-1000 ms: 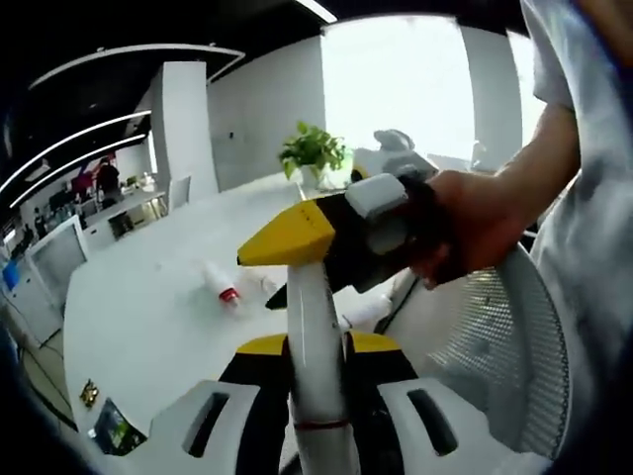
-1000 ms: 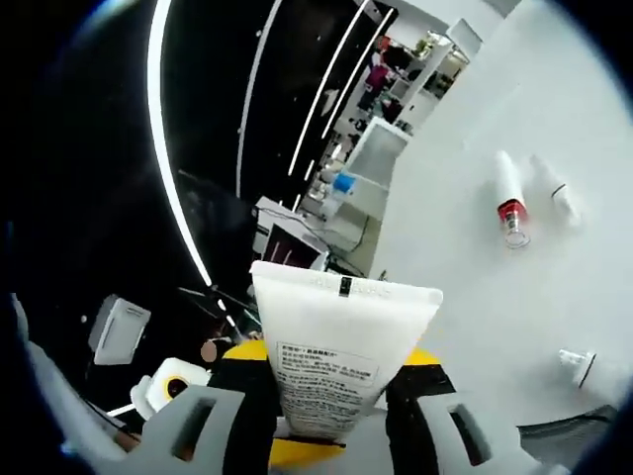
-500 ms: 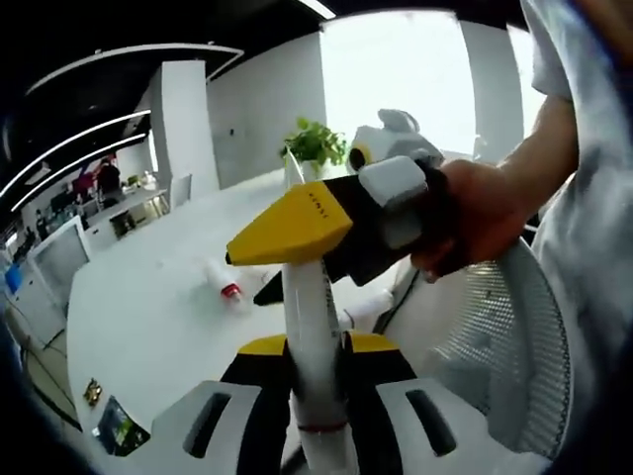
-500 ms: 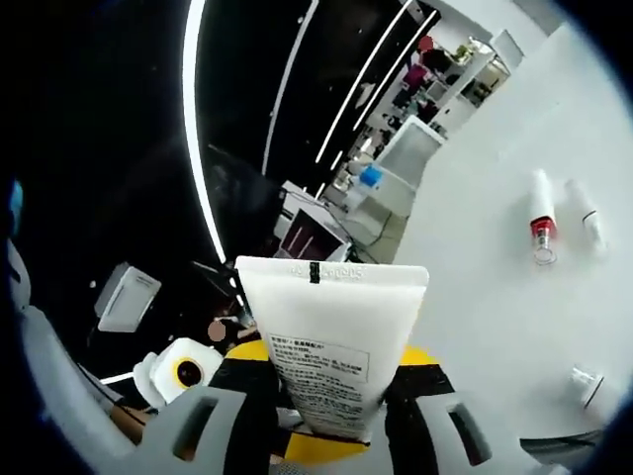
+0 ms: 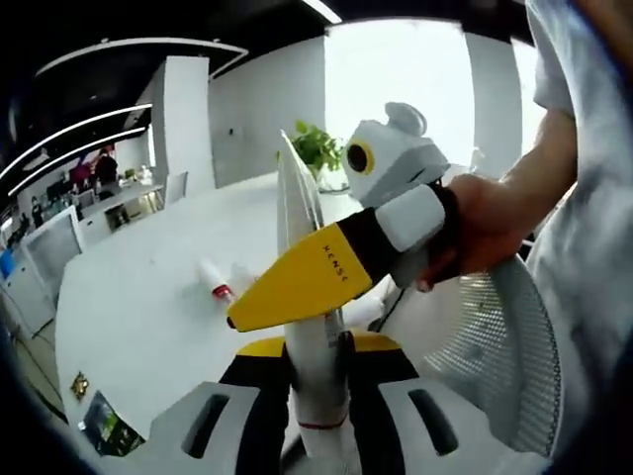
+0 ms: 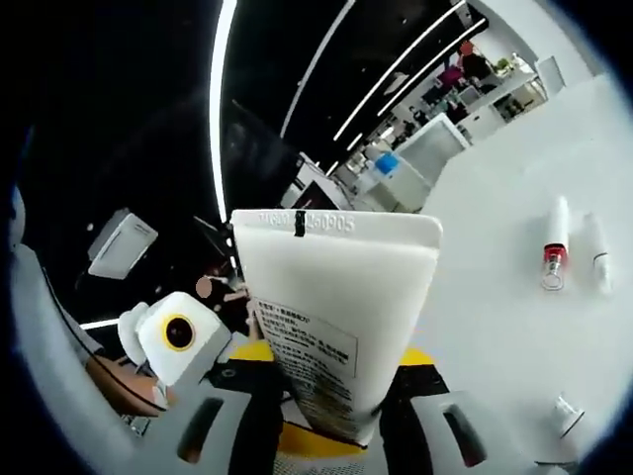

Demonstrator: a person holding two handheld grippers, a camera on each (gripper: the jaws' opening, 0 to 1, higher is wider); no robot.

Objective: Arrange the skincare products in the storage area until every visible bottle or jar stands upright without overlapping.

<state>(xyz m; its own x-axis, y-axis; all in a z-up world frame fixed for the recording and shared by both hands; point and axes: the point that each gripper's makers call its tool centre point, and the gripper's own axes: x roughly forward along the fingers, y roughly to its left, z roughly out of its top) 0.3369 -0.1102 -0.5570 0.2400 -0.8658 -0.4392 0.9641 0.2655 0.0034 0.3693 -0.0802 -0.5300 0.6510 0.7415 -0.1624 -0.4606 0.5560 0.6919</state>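
Two grippers are seen holding one white tube between them, lifted well above the white bench [image 5: 138, 317]. At the left of the left gripper view, two small bottles [image 5: 218, 282] are seen lying on their sides far out on the bench, one of them with a red band. Toward the middle, the tube [image 5: 302, 287] is seen edge-on, rising between the jaws of the left gripper [image 5: 315, 396], which are pressed against its lower end. Across it from the right comes the right gripper [image 5: 297, 292], yellow-tipped and held by a hand [image 5: 480, 223], with a white mesh chair back [image 5: 514, 346] below it. In the right gripper view the tube [image 6: 341, 317] is shown flat-face on, with its crimped end upward and printed text lower down, pinched at its lower part by the jaws of the right gripper [image 6: 331, 435]; to the right, the lying bottles [image 6: 569, 252] and another small item [image 6: 566, 416] are seen on the bench. The step in hand is judged to be a mid-air handover or re-grip of the tube. Next, one grip would need to be released, and the tube set upright on its cap end, apart from the other bottles, which are yet to be stood up.
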